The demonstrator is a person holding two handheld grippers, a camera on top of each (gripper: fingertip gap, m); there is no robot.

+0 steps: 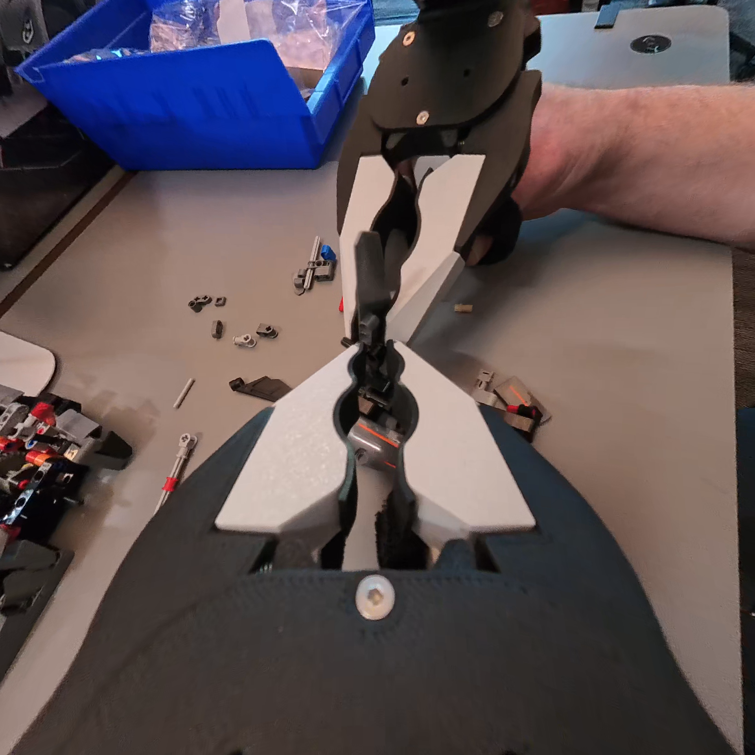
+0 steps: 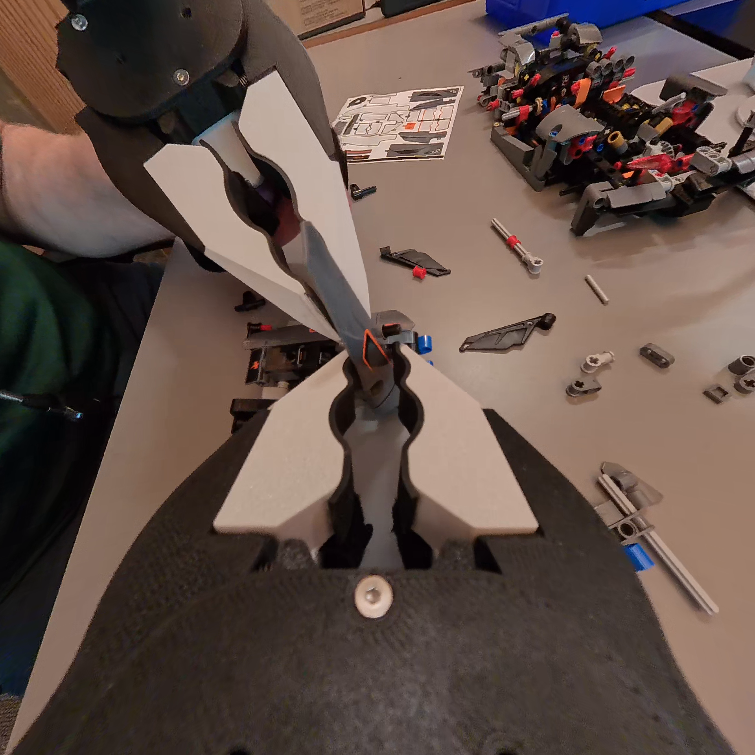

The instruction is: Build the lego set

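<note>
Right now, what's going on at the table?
A person holds a gripper in each hand, tips meeting above the table. The left gripper and the right gripper both pinch a small grey and black lego assembly, apparently joining parts. The half-built car sits off to the side, a sticker sheet beside it. Loose pieces lie scattered about.

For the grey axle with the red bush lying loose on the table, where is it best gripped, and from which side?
Grip the grey axle on its bare shaft, between the red bush and the connector end. Come from above, claw fingers straddling it crosswise: it lies flat, thin and alone on the table, so probably only its long sides offer purchase.
</note>
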